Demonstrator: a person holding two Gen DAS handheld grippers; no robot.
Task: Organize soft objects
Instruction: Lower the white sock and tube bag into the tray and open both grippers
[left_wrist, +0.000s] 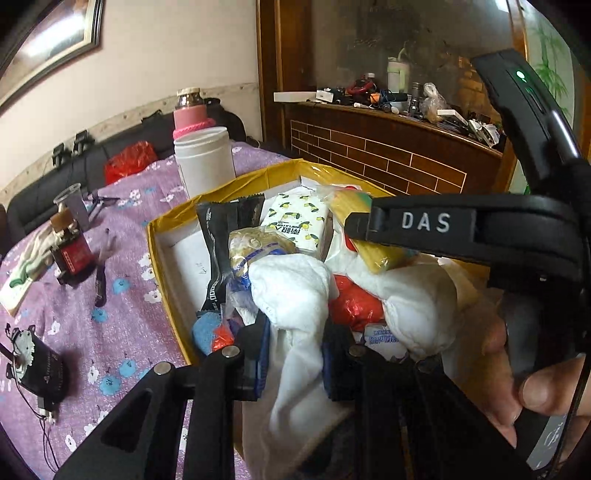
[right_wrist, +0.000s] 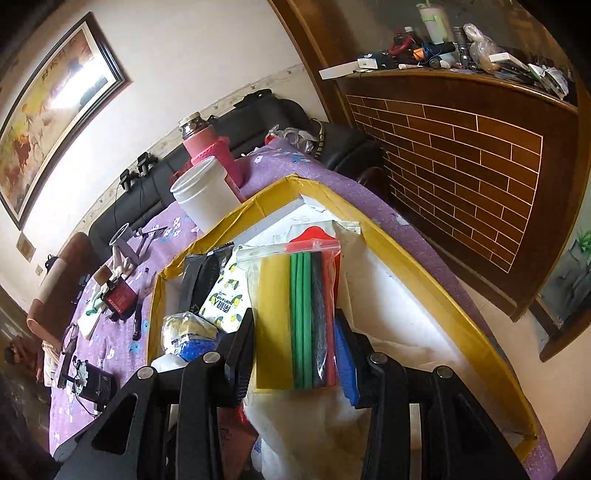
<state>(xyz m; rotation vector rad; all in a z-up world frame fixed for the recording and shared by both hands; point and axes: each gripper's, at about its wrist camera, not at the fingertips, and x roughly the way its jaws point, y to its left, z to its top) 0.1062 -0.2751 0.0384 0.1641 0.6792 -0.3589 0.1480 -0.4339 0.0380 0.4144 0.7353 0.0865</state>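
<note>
A yellow-rimmed cardboard box (left_wrist: 168, 221) on the purple table holds soft items: a black packet (left_wrist: 218, 236), a lemon-print tissue pack (left_wrist: 295, 225), a red bag (left_wrist: 354, 302). My left gripper (left_wrist: 295, 339) is shut on a white cloth (left_wrist: 295, 295) above the box. My right gripper (right_wrist: 295, 332) is shut on a clear zip bag of yellow, green, black and red strips (right_wrist: 295, 314), held over the same box (right_wrist: 424, 266). The right gripper also shows in the left wrist view (left_wrist: 358, 225), holding the bag (left_wrist: 376, 254).
A white canister (left_wrist: 205, 162) and a pink bottle (left_wrist: 190, 110) stand behind the box. A red-labelled device (left_wrist: 72, 254), a plastic cup (left_wrist: 72, 203) and a black motor (left_wrist: 37, 365) lie on the flowered cloth at left. A cluttered wooden shelf (left_wrist: 406, 107) is behind.
</note>
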